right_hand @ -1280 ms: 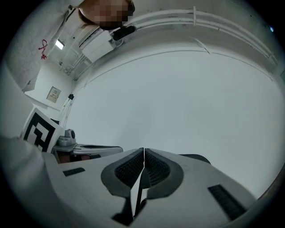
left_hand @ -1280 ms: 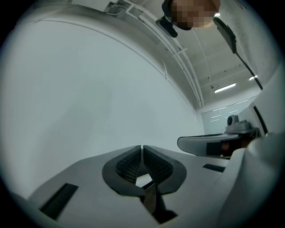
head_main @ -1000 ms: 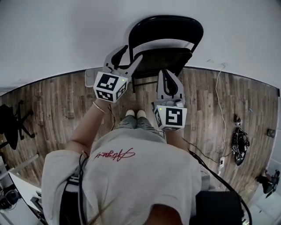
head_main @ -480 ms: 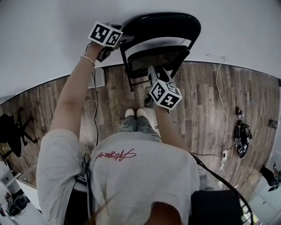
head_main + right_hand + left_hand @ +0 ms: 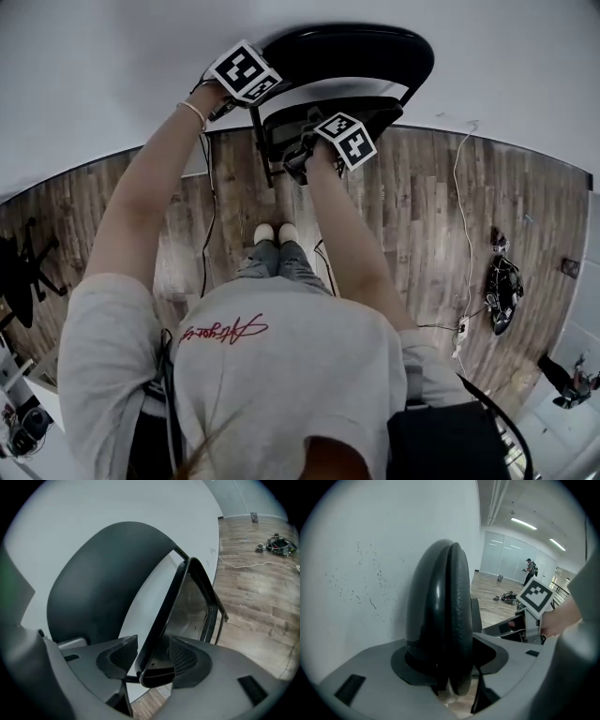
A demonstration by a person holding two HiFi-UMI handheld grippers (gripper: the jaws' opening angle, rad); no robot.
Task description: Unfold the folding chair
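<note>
White wall (image 5: 94,75) above a wood plank floor (image 5: 422,234); the folding chair (image 5: 347,56) stands against that wall, just ahead of the person's shoes (image 5: 277,232).

I have my left gripper (image 5: 450,665) up at the left end of the padded backrest (image 5: 440,611). Its jaws have just been closing and clamp the edge, which fills the gap between them. My right gripper (image 5: 151,660) sits lower at the seat (image 5: 187,606). Its jaws have just been opening and stand spread on either side of the seat's rim without pinching it, and I see wall between one pad and the rim. The seat is tipped up, close under the backrest.
</note>
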